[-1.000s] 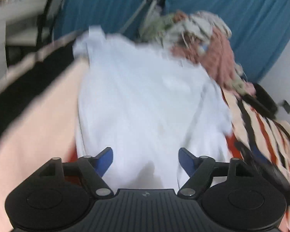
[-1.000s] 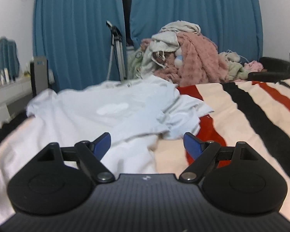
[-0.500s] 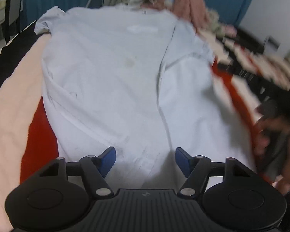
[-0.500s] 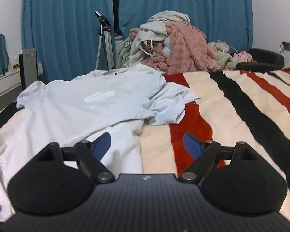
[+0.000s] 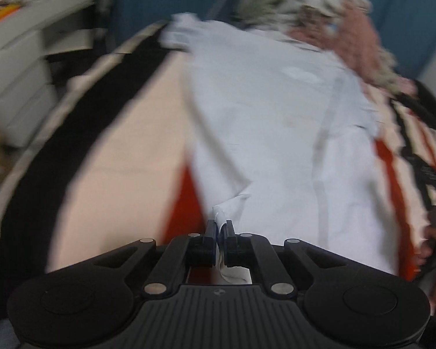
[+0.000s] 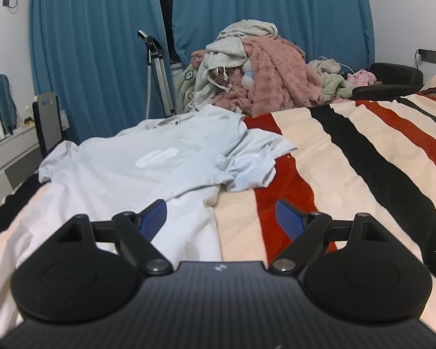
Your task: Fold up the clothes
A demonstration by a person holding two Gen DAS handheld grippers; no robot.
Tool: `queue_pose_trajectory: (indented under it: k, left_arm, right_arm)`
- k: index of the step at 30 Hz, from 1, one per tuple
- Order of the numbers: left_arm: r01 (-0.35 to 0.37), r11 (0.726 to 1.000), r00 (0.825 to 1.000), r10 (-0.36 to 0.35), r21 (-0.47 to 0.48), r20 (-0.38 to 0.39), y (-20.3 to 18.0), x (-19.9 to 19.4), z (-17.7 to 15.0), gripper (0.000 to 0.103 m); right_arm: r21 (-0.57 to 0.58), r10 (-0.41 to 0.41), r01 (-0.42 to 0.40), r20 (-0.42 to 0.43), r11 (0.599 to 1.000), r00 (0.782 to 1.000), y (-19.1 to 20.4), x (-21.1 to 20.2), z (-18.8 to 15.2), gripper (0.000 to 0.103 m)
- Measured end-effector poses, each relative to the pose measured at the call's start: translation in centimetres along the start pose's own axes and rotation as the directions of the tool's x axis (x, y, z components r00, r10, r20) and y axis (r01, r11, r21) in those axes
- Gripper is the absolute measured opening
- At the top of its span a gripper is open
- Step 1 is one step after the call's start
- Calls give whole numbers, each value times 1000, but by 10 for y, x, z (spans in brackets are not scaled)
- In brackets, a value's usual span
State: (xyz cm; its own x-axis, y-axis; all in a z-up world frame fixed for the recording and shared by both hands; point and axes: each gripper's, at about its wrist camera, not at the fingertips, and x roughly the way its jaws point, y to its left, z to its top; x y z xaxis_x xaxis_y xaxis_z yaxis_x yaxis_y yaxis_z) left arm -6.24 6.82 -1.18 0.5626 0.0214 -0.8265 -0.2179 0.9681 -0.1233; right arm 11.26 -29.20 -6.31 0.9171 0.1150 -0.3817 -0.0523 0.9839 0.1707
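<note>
The left gripper [image 5: 220, 228] pinches what looks, through blur, like the white T-shirt [image 5: 276, 133] hem; the right gripper [image 6: 221, 216] gapes, its jaws straddling that shirt's edge.

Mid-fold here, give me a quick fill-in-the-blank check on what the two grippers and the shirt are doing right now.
1. The left gripper is ____ on the hem of the white T-shirt.
2. The right gripper has its jaws ____.
3. The T-shirt lies on a ____ blanket.
4. The laundry pile sits in front of ____ curtains.

Missing words: shut; open; striped; blue
</note>
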Motion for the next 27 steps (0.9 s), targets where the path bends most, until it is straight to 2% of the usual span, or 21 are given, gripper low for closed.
queue_pose_trajectory:
  k: [2, 4, 6, 8, 9, 10, 11, 13, 16, 20, 24, 27]
  left_arm:
    - [-46, 999, 999, 46, 9, 3, 10, -10, -1, 5]
    - [-57, 998, 998, 57, 20, 18, 14, -18, -3, 7]
    - [-55, 998, 998, 54, 21, 41, 14, -23, -3, 15]
    - [-46, 998, 997, 43, 33, 71, 12, -27, -3, 46]
    - [-36, 999, 995, 33, 40, 92, 6, -27, 0, 53]
    - [-25, 999, 993, 20, 47, 115, -2, -25, 4, 64]
    - [-14, 998, 991, 6, 55, 137, -10, -22, 9, 68]
    - [7, 997, 983, -20, 72, 182, -25, -18, 17, 70]
    - [38, 994, 967, -61, 98, 247, -49, -12, 31, 83]
    - [86, 986, 936, -129, 142, 327, -86, 1, 52, 84]
    - [149, 976, 904, -199, 158, 378, -124, 22, 76, 90]
    - [176, 965, 879, -243, 195, 409, -143, 43, 79, 93]
  right_arm:
    - [-6, 5, -5, 13, 1000, 1000, 2, -2, 2, 83]
    - [-14, 11, -11, 22, 1000, 1000, 4, -4, 3, 83]
    - [-17, 19, -18, 30, 1000, 999, 4, -9, 5, 83]
    - [-6, 25, -25, 39, 1000, 999, 3, -15, 8, 83]
    - [2, 31, -31, 49, 1000, 998, 2, -18, 10, 83]
    - [9, 36, -37, 59, 999, 998, 1, -22, 12, 83]
    - [15, 40, -41, 68, 999, 997, 1, -25, 15, 83]
    - [23, 43, -45, 83, 999, 996, 0, -30, 18, 83]
    - [30, 44, -47, 99, 998, 994, -2, -36, 23, 83]
    - [42, 48, -53, 114, 998, 992, -6, -44, 29, 83]
    - [25, 35, -39, 144, 999, 989, -8, -49, 32, 83]
    - [27, 30, -34, 151, 999, 988, -10, -46, 32, 83]
